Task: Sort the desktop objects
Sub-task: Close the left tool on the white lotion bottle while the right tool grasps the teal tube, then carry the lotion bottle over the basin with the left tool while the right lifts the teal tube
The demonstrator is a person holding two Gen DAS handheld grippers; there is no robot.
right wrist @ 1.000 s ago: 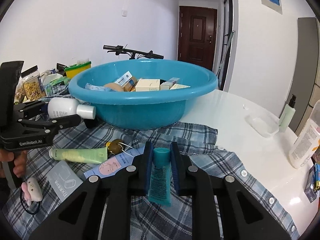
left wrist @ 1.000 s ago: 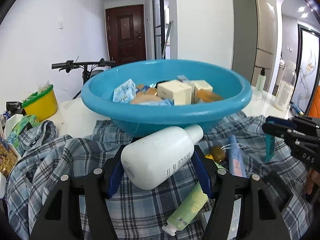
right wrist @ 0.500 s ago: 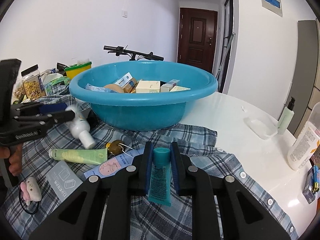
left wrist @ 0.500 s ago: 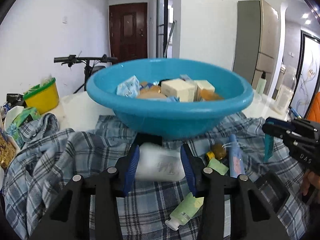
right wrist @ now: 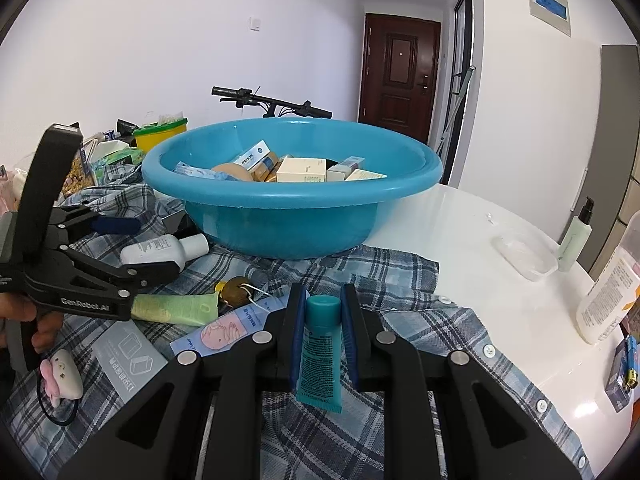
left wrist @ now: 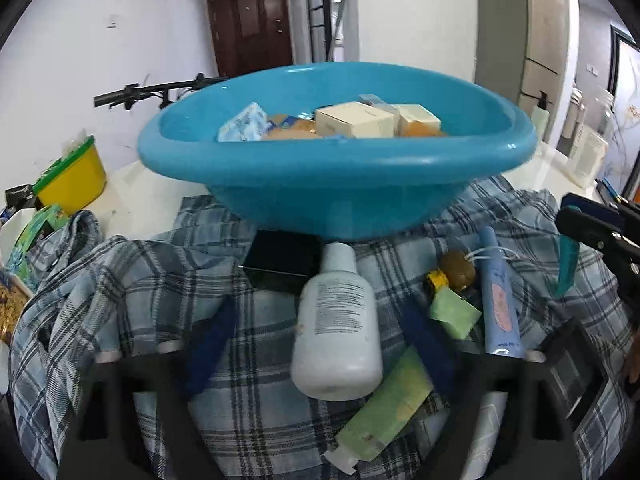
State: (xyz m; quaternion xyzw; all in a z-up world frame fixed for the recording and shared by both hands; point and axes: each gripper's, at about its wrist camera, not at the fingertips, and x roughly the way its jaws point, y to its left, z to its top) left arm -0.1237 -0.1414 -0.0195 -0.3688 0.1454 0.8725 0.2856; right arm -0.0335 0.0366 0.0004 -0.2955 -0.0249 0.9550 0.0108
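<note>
Two handheld grippers over a cluttered white desk (right wrist: 472,240) with one round blue plastic basin (right wrist: 292,200).

The right gripper (right wrist: 322,336) has its fingers clamped on one teal tube (right wrist: 319,354). The left gripper (left wrist: 316,344) has just been opening its fingers; they stand apart on either side of one white plastic bottle (left wrist: 338,320), which lies on the blue plaid shirt (right wrist: 400,320) with its cap towards the basin, pads not pressing it. One pale green tube (left wrist: 386,400) and one light blue tube (left wrist: 498,296) lie close by on the shirt. Several small boxes fill the basin.

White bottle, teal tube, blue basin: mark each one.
white bottle (left wrist: 338,320), left wrist view, label side.
teal tube (right wrist: 320,350), right wrist view, printed body.
blue basin (right wrist: 292,198), right wrist view, front rim.
</note>
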